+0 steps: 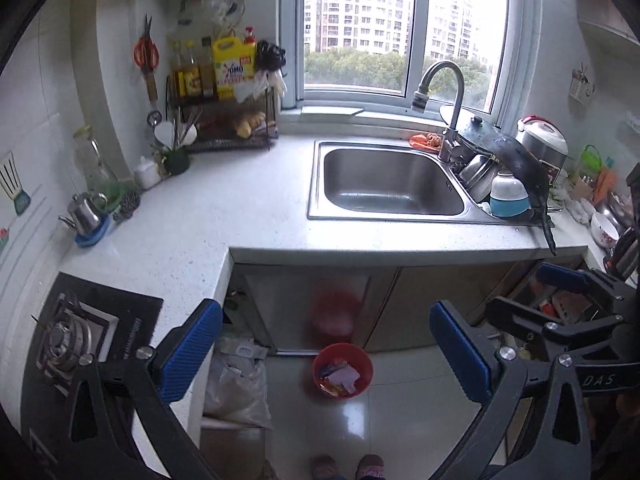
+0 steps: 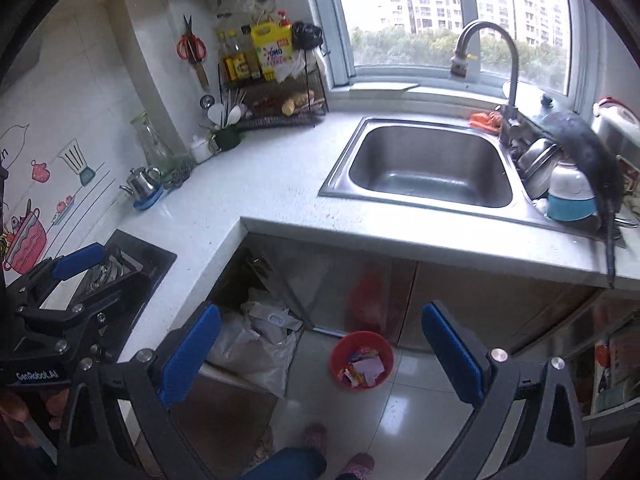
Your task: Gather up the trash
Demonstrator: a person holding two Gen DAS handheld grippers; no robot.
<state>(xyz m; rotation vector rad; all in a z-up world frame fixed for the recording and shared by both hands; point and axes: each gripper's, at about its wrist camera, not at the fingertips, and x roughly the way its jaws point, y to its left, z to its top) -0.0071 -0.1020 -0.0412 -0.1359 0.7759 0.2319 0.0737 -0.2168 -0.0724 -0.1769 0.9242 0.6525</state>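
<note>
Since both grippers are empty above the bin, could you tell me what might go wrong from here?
1. The red bin sits low on the glossy floor; a nudge might slide or tip it.
2. The pan handle overhangs the counter edge beside the right hand-held gripper and could be knocked.
3. The left hand-held gripper is close alongside; they might collide.

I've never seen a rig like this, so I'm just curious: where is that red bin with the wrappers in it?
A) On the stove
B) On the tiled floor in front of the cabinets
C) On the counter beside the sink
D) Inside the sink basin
B: the red bin stands on the pale floor tiles below the countertop, wrappers showing inside it, well under the sink and apart from the stove.
</note>
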